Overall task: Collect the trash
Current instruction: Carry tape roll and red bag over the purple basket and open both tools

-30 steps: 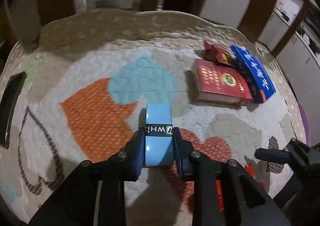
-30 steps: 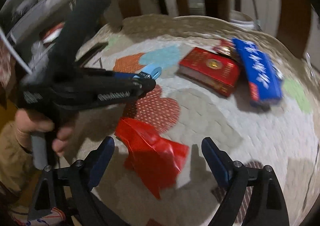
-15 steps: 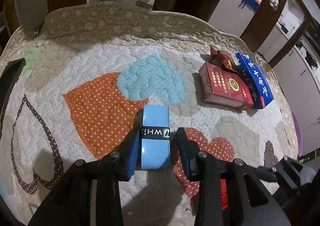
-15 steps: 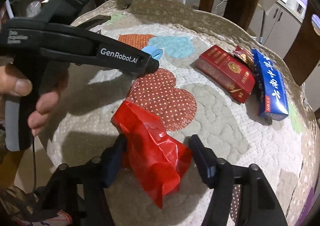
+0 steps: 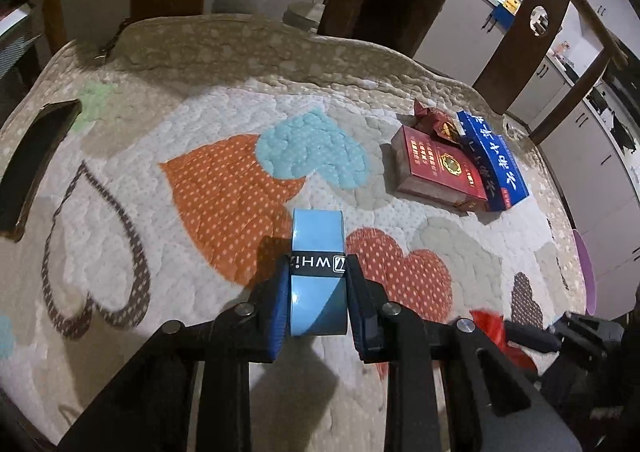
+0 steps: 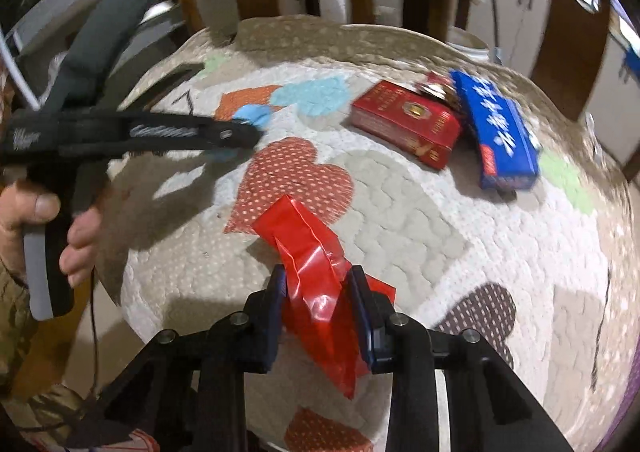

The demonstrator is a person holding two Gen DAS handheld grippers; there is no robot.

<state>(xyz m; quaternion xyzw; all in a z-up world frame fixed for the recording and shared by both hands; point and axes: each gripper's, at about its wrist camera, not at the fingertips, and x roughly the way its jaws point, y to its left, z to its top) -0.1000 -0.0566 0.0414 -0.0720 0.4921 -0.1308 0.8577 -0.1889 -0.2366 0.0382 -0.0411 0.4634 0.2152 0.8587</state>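
crinkled red wrapper (image 6: 320, 284), glossy, sits clamped in the right gripper (image 6: 320, 294) near the quilt (image 5: 200, 132) edge; the left gripper (image 5: 318, 300) pinches a smooth blue roll (image 5: 318, 252). flat cartons (image 5: 440, 168) lie well apart.

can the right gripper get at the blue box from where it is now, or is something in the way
Probably not yet. The right gripper is shut on the red wrapper, so it has no free grip. The path itself looks free: only bare quilt lies between it and the blue box, though it sits well ahead.
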